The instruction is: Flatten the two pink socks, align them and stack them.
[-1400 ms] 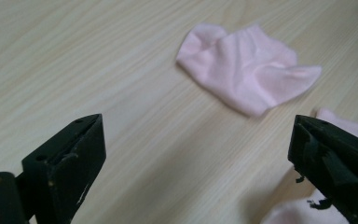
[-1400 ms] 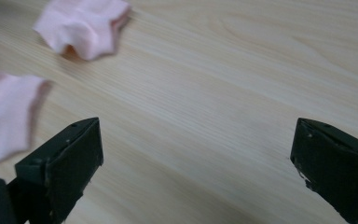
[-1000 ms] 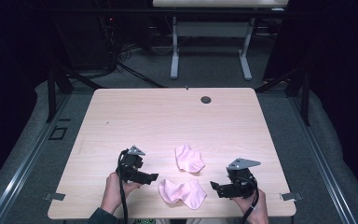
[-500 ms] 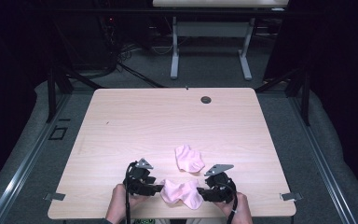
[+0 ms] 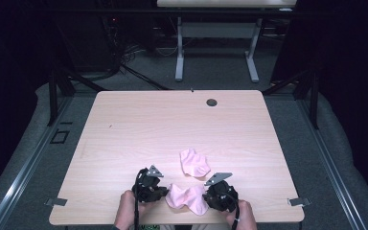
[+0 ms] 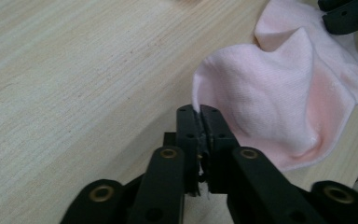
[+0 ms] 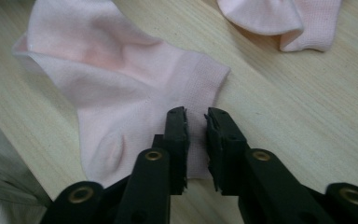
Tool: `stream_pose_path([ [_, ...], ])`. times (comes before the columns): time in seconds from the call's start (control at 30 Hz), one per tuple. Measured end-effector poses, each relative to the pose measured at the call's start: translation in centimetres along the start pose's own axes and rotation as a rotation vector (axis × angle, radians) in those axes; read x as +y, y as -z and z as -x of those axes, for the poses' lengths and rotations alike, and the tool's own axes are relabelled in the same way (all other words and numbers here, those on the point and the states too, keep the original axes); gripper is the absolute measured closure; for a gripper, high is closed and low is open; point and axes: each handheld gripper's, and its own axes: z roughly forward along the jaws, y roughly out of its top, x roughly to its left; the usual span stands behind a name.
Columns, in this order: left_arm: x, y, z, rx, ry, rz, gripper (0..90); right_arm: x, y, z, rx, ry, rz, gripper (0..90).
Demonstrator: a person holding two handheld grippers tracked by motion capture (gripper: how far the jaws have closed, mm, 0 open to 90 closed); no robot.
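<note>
Two pink socks lie on the wooden table (image 5: 172,124). The near sock (image 5: 187,197) (image 6: 279,93) (image 7: 121,79) sits by the front edge between both grippers. My left gripper (image 5: 165,191) (image 6: 199,112) has just closed its jaws; they pinch that sock's left edge. My right gripper (image 5: 206,197) (image 7: 196,114) has been closing on the ribbed cuff at the sock's right end; a narrow gap is left, with fabric in it. It also shows in the left gripper view as black jaws (image 6: 349,14) at the sock's far side. The second sock (image 5: 194,163) (image 7: 279,18) lies crumpled just beyond, untouched.
A small dark grommet hole (image 5: 212,102) sits near the table's far edge. The table's front edge runs right under the person's hands. Beyond the table stands another table's white frame (image 5: 179,52) on a dark floor.
Both grippers have come inward from either side of the near sock and dropped onto it. Their jaws, wide apart a second ago, have closed on its two ends.
</note>
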Motion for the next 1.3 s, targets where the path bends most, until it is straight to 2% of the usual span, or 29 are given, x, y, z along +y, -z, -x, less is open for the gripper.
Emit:
stream_pose_path([
  [0.13, -0.3, 0.4, -0.1, 0.014, 0.006, 0.034, 88.9, -0.1, 0.0, -0.1, 0.012, -0.002, 0.012, 85.8],
  [0.2, -0.4, 0.7, -0.1, 0.020, 0.008, 0.041, 89.2, -0.1, 0.1, 0.0, 0.006, -0.002, 0.012, 86.3],
  [0.33, -0.7, 1.6, -0.5, 0.026, 0.026, 0.057, 89.2, -0.2, 0.5, 0.3, 0.009, -0.032, 0.036, 87.0],
  [0.57, -1.2, 3.1, -0.6, 0.029, 0.071, 0.097, 89.1, -0.3, 2.1, 1.0, -0.007, -0.060, 0.065, 87.1],
  [0.67, -1.8, 3.1, -0.5, 0.006, 0.096, 0.087, 89.0, -0.4, 2.6, 1.1, -0.007, -0.073, 0.072, 87.1],
  [0.87, -2.9, 2.5, -0.1, -0.026, 0.151, 0.063, 89.0, -0.7, 2.7, 1.3, 0.004, -0.072, 0.045, 86.9],
  [1.03, -3.2, 2.1, 0.1, -0.033, 0.164, 0.042, 88.3, -0.9, 2.4, 1.6, 0.015, -0.085, 0.021, 86.5],
  [1.13, -3.0, 2.1, 0.0, -0.010, 0.169, 0.023, 79.8, -1.0, 1.9, 1.9, 0.010, -0.074, 0.009, 82.7],
  [1.17, -2.9, 2.2, 0.0, -0.006, 0.183, 0.032, 75.3, -1.1, 1.9, 2.0, 0.017, -0.084, 0.035, 77.1],
  [1.2, -2.8, 2.5, -0.1, 0.000, 0.182, 0.032, 68.9, -1.1, 2.1, 2.1, 0.032, -0.095, 0.058, 72.6],
  [1.23, -2.6, 2.7, -0.2, 0.001, 0.178, 0.038, 67.0, -1.1, 2.3, 2.2, 0.033, -0.106, 0.077, 69.6],
  [1.3, -2.4, 2.9, -0.2, 0.007, 0.180, 0.046, 58.4, -1.0, 2.6, 2.3, 0.029, -0.109, 0.070, 62.1],
])
